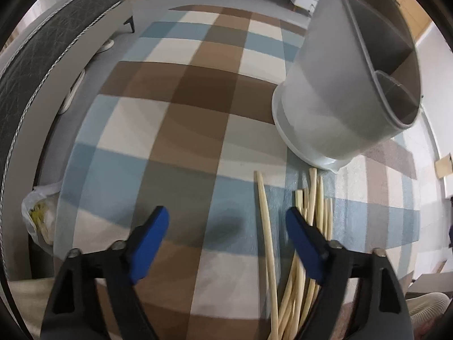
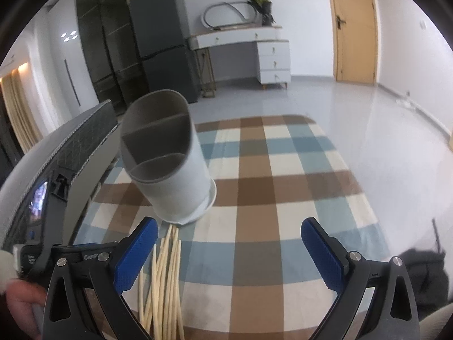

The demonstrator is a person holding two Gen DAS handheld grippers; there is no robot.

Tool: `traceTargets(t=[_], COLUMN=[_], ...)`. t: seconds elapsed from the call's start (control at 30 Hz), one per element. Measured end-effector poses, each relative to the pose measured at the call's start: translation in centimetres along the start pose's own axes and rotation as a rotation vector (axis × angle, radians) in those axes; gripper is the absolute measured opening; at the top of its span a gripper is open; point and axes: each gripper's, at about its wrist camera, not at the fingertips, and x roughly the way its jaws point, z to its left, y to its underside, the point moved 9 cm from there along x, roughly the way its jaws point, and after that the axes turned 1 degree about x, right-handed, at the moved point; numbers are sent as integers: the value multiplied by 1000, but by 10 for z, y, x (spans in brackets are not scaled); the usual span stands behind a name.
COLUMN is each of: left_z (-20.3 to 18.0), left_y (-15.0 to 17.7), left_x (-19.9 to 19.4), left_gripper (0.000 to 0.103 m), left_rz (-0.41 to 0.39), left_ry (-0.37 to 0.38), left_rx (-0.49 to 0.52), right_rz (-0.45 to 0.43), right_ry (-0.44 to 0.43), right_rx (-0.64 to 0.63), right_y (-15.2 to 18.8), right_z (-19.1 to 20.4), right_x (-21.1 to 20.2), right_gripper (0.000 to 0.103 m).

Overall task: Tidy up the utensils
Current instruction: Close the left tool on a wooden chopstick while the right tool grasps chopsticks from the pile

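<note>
While pointing steeply down at the plaid rug (image 1: 181, 130), left gripper (image 1: 226, 226) hovering right over the chopsticks (image 1: 308, 221) pile. Fingers (image 1: 153, 238) sitting fairly wide apart, gripping nothing. One loose chopstick (image 1: 264, 226) lying in the gap, closer to the right-hand pad, not touching either pad as far as can be told. Rest of the bundle lying partly under and beyond that right-hand pad, fanning out toward the utensil holder (image 1: 334, 99).

Holder standing on the rug just past the far tips of the chopsticks, showing grey divided compartments inside, all looking empty from here.

Right gripper (image 2: 229, 249) tilting down more gently, fingers (image 2: 136, 257) spread wide and holding nothing. Chopsticks lying below its left-hand pad, running from the bottom edge up to the foot of the holder, mostly outside the gap. Holder sitting beyond the left-hand fingertip.

Part of a hand (image 2: 19, 303) gripping the other tool showing in the right wrist view's lower left corner. Some small white lettering on that black body, too blurry to read.
</note>
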Motion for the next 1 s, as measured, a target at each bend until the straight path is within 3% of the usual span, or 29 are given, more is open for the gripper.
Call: traceTargets(t=[0.1,0.23,0.37,0.43,0.53,0.63,0.73,0.8,1.0], left_z=[-3,-18,-32,-37,-40,-38,-38,-35,-9], left_y=[-2,-1,0,1,4,2,2,7,13], left_x=[9,7,6,4,0,-15,-41,-61,-102], left_gripper=[54,35,15,2,1,1,1,1,1], left_rz=[33,37,27,29,38,-12,-82,-117,-160], left_ry=[14,32,-54,-40,39,86,135,165,215], left_rx=[-10,25,124,133,94,61,48,36,-17], right_rz=[20,37,43,45,57,91,145,187,283], right_ry=[2,-11,-15,-12,-11,-25,-49,-91,-205], right_rx=[25,50,50,44,29,12,-6,-21,-112], right_y=[1,2,2,2,3,8,18,25,46], right_z=[-6,-7,-6,-5,-4,-1,6,17,62], right_x=[5,8,10,10,12,15,19,22,32], right_gripper=[101,102,102,102,102,97,84,71,57])
